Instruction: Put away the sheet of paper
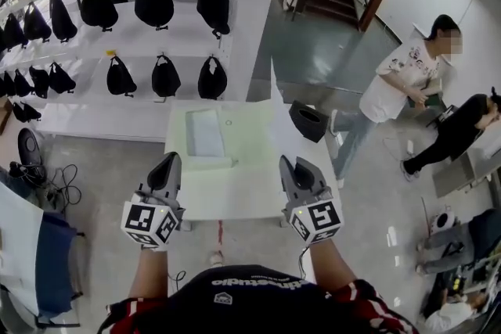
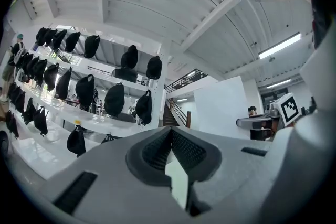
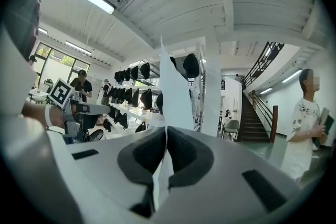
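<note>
Paper sheet (image 1: 235, 184), edges in L fingers (image 1: 167, 170), R fingers (image 1: 294, 173)

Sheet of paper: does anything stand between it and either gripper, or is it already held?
Nothing visible stands between them. The right gripper has its jaws shut on the sheet of paper, whose edge rises from between them. The left gripper has its jaws shut on a pale strip of it too.

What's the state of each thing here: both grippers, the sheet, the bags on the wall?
left gripper: shut on the sheet's near edge.
right gripper: shut on that same edge.
sheet of paper: spread out flat, held by both grippers.
black bags: hanging in rows on the white wall.
</note>
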### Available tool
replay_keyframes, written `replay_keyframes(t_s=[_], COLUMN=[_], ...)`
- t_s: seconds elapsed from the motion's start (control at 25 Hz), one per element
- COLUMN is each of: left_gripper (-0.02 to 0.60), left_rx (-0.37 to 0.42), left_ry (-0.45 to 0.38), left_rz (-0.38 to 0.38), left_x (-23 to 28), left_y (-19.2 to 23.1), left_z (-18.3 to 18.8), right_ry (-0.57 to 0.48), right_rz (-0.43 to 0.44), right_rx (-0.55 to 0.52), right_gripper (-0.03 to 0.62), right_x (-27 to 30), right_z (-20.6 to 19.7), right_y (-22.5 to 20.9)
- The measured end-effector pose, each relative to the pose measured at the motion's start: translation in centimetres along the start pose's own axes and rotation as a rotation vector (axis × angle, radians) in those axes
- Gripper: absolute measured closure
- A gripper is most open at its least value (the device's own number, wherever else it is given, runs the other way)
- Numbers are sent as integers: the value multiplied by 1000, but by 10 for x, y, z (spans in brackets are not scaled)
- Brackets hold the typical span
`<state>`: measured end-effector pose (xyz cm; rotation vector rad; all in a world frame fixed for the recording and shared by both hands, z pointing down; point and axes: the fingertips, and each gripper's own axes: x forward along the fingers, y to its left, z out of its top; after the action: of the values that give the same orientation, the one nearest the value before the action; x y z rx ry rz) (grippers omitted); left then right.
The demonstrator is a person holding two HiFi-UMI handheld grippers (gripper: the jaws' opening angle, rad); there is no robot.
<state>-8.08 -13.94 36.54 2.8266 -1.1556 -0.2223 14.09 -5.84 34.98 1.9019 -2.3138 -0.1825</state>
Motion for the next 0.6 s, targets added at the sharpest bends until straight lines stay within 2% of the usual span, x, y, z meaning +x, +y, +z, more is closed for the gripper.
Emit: replay_keyframes(t_s=[0.24, 0.6], left_gripper=[577, 577], left_rx=[14, 15], left_ry=[-3, -3], left_rz=[4, 12], left_x=[12, 19], left_y=[23, 35], left_z=[0, 1], right_ry=[-5, 2], right_rz=[2, 25], right_rx=[2, -1], right_gripper=[591, 591], right_x=[26, 45], right_z=[3, 2], right_y=[4, 7])
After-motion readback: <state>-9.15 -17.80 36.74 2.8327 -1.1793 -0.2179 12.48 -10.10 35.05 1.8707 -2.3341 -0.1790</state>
